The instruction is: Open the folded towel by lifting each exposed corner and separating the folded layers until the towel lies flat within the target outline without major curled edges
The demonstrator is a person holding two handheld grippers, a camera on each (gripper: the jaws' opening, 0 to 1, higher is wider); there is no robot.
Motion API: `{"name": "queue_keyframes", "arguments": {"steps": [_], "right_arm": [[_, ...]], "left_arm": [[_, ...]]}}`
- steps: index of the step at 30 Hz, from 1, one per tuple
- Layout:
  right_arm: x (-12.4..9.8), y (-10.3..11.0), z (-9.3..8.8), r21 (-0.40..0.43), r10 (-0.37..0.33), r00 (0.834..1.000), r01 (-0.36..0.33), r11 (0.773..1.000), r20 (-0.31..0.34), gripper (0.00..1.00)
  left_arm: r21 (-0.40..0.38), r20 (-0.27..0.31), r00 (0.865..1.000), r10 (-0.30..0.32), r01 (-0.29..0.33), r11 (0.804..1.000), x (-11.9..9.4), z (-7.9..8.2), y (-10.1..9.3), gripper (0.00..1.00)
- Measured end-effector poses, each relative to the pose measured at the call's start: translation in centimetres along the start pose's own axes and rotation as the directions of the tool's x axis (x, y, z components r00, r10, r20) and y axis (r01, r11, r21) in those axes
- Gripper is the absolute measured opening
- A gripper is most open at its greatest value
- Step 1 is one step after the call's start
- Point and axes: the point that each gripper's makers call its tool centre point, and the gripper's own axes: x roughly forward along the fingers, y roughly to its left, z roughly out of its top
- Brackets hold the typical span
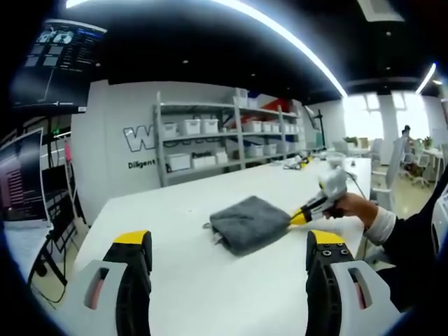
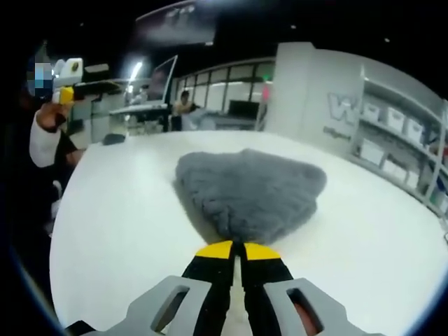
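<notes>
in the right gripper view, the right gripper has its yellow-tipped jaws clenched on the near corner of the grey folded towel, which lies on the white table. in the left gripper view, the left gripper hangs above the table, jaws spread wide and grasping nothing, the towel beyond them. shelves with white bins stand behind.

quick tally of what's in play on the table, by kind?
Towels: 1, the grey towel, folded, on the white table.
Grippers: 2, the right gripper with jaws closed on a towel corner, and the left gripper with jaws apart, above the table and off the towel.
Total: 3
</notes>
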Motion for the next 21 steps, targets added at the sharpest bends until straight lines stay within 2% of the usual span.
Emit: {"name": "queue_keyframes", "arguments": {"steps": [21], "right_arm": [[-0.5, 2.3, 0.0, 0.042, 0.046, 0.999, -0.045, 0.998, -0.015, 0.00]], "left_arm": [[0.000, 0.004, 1.000, 0.007, -0.007, 1.000, -0.3, 0.0, 0.3, 0.89]]}}
